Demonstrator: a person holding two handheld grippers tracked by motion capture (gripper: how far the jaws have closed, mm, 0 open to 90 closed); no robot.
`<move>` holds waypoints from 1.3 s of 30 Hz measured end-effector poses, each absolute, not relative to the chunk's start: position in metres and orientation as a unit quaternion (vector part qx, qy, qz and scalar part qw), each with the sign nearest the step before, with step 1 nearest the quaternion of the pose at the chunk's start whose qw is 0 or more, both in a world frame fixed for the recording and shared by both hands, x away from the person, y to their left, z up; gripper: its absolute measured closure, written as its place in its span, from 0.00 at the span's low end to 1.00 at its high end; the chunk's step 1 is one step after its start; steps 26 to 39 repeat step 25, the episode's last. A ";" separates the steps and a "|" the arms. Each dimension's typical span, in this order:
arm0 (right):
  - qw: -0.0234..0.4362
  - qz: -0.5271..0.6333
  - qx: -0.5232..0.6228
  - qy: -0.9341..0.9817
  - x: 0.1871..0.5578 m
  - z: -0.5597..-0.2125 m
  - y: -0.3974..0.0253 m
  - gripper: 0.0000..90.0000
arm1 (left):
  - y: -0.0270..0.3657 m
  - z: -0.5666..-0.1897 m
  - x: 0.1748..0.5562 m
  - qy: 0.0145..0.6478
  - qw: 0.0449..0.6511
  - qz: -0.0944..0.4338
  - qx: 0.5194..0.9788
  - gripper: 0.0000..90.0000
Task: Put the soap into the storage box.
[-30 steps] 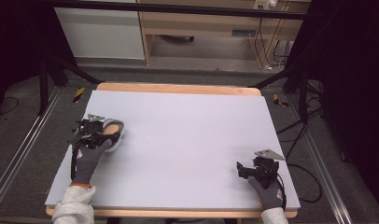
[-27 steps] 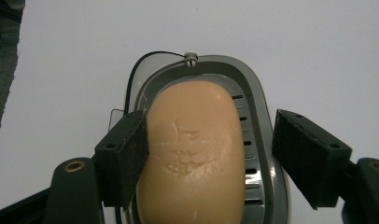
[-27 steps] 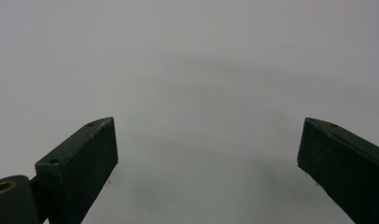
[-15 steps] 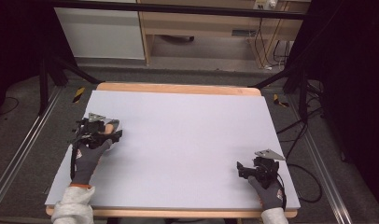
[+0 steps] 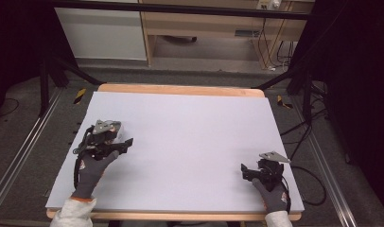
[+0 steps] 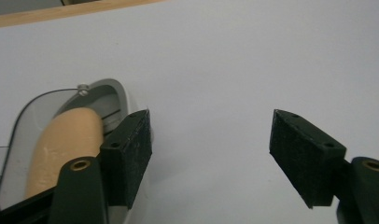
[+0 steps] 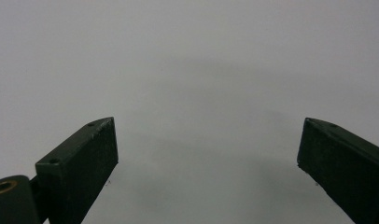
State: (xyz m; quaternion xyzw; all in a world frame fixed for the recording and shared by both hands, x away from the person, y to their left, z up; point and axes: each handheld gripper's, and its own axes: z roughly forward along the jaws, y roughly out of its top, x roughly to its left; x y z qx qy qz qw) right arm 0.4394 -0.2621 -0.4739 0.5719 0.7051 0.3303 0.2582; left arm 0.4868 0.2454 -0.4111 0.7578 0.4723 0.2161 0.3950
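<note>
A grey oval container [image 6: 117, 91] with a clear lid lies on the white table [image 5: 190, 127] and holds a tan, roll-shaped object [image 6: 61, 140]. In the left gripper view it lies just outside the left jaw, not between the jaws. My left gripper [image 6: 210, 126] is open, with bare table in its gap. From above, the left gripper [image 5: 124, 142] sits near the table's left edge, jaws pointing right. My right gripper [image 7: 208, 126] is open over bare table, and from above the right gripper [image 5: 244, 172] rests near the front right corner.
The table has a wooden edge [image 5: 180, 89] at the far side. Black stand legs [image 5: 67, 71] and cables [image 5: 303, 137] lie on the floor around it. A metal rail [image 5: 20, 156] runs along the left.
My left gripper has shifted slightly toward the near right and now covers the container from above. The right gripper has stayed still.
</note>
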 end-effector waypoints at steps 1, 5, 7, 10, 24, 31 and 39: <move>0.259 0.329 0.573 0.705 0.439 -0.474 -0.262 0.06 | 0.243 -0.413 0.485 0.470 0.394 0.215 0.760 0.32; 0.260 0.328 0.575 0.703 0.439 -0.474 -0.264 0.06 | 0.237 -0.418 0.478 0.461 0.388 0.216 0.769 0.32; 0.261 0.328 0.575 0.703 0.439 -0.474 -0.265 0.06 | 0.232 -0.421 0.474 0.458 0.388 0.216 0.770 0.32; 0.261 0.326 0.578 0.701 0.438 -0.474 -0.267 0.06 | 0.227 -0.424 0.467 0.450 0.386 0.216 0.776 0.32; 0.261 0.320 0.585 0.698 0.438 -0.476 -0.271 0.06 | 0.229 -0.459 0.438 0.442 0.355 0.202 0.798 0.30; 0.261 0.319 0.585 0.698 0.438 -0.476 -0.271 0.06 | 0.231 -0.460 0.437 0.443 0.351 0.201 0.800 0.30; 0.261 0.319 0.585 0.698 0.438 -0.476 -0.271 0.06 | 0.231 -0.460 0.437 0.443 0.351 0.201 0.800 0.30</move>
